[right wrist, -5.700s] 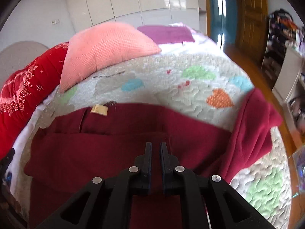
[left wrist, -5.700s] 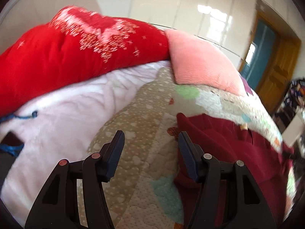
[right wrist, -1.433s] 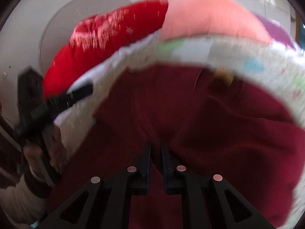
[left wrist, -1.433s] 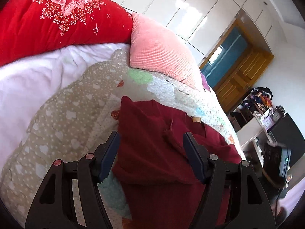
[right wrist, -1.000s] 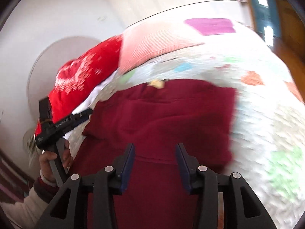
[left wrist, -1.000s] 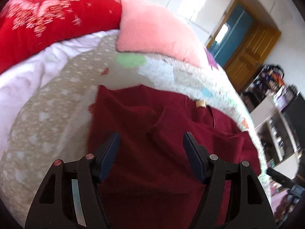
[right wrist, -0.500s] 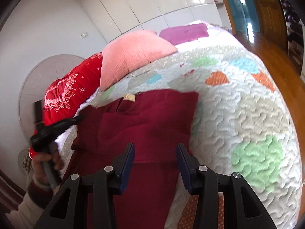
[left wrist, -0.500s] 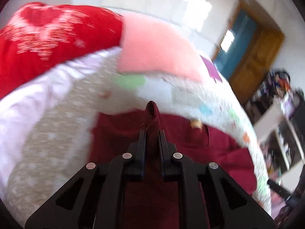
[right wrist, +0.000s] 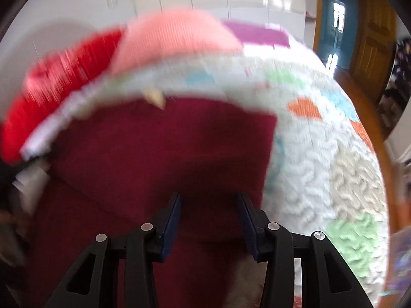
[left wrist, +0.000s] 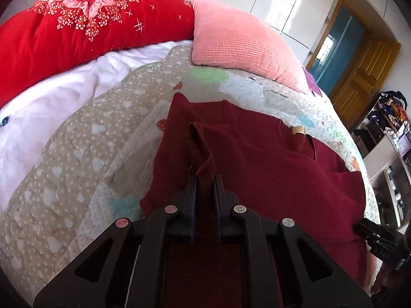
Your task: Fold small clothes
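While the left gripper [left wrist: 204, 177] pinches a raised ridge of the dark red garment [left wrist: 269, 174] between nearly closed jaws at lower centre of its view, the garment itself lies spread on the patchwork quilt [left wrist: 77, 159], its tan label [left wrist: 298, 130] towards the upper right. The pinch takes only a narrow pucker of cloth, so a quick lift could let it slide out, or could drag the whole piece across the quilt and undo the flat lay. In the blurred right wrist view, the right gripper [right wrist: 209, 200] hangs over the garment's lower middle with jaws part open and nothing clamped; the cloth shows between the fingers, but I cannot tell whether they touch it. If it closes too far from the right-hand edge, it may catch several layers and the fold would come out crooked. A pink pillow [left wrist: 239, 38] and a red floral duvet [left wrist: 77, 23] crowd the upper frame, so a fold thrown that way could land against them.
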Tool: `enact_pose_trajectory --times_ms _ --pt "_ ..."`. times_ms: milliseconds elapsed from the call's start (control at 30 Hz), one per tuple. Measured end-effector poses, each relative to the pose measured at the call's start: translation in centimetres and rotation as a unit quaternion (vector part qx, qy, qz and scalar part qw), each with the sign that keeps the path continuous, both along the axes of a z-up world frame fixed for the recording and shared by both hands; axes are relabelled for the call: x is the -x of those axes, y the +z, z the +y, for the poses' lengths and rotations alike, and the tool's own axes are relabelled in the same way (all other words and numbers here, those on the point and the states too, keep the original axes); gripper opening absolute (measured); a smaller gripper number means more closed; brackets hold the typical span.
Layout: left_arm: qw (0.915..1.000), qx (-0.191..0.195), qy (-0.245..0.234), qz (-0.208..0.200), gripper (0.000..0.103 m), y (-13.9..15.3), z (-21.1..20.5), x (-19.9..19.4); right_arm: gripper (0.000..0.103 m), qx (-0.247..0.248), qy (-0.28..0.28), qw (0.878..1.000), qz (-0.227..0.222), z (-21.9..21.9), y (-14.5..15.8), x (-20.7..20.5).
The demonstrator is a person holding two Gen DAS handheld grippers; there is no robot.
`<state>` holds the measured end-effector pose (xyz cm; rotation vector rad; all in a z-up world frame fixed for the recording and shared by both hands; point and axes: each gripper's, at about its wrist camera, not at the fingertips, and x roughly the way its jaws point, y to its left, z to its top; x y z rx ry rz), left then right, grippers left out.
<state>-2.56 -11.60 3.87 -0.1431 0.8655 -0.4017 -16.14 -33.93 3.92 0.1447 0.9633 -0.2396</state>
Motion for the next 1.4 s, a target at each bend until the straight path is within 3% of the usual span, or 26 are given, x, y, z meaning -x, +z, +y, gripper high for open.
enact_pose_trajectory --times_ms 133,267,367,500,567,667,767,900,967,1033,1133,1400 --pt "0.9998 0.014 0.006 0.010 0.011 -0.6 0.4 -0.2 0.039 -0.020 -0.009 1.000 -0.020 -0.7 1.3 1.3" --pt "0.9998 0.014 0.011 0.006 0.012 -0.8 0.2 0.2 0.039 -0.042 -0.019 0.996 -0.078 -1.6 3.7 0.9" --pt "0.9998 0.011 0.012 0.010 0.015 -1.1 0.1 0.1 0.039 -0.033 -0.008 0.997 -0.075 -1.7 3.3 -1.8" --pt "0.9998 0.014 0.007 0.013 0.019 -1.2 0.1 -0.1 0.039 0.011 -0.048 0.999 -0.014 -3.4 -0.6 -6.0" --pt "0.9998 0.015 0.002 0.016 0.021 -1.1 0.2 -0.1 0.039 -0.017 -0.065 0.997 -0.035 -4.7 -0.7 -6.1" --pt "0.9996 0.014 -0.006 0.023 0.023 -0.9 0.7 0.0 0.039 -0.021 -0.082 0.996 -0.040 -4.2 1.0 -4.6" --pt "0.9996 0.016 -0.006 0.024 0.028 -0.5 1.4 0.8 0.041 -0.029 -0.044 0.997 -0.052 -1.8 2.2 -1.5" --pt "0.9997 -0.006 -0.012 0.019 0.030 -0.4 1.4 2.3 0.043 0.034 -0.010 0.999 -0.006 0.9 -0.6 0.4" --pt "0.9991 -0.033 -0.020 0.015 0.030 -0.1 1.3 3.5 0.043 0.054 -0.008 0.998 -0.018 1.1 -0.8 0.7" --pt "0.9982 -0.051 -0.023 0.023 0.032 0.0 1.7 4.5 0.044 0.041 -0.028 0.999 -0.012 1.3 0.3 0.9" --pt "0.9978 -0.056 -0.015 0.032 0.035 -0.2 2.9 5.9 0.044 -0.001 -0.028 0.999 -0.043 2.1 1.8 2.8" --pt "0.9960 -0.089 -0.008 0.008 0.035 0.6 4.2 9.8 0.045 -0.035 -0.024 0.998 -0.037 4.3 1.1 8.3"
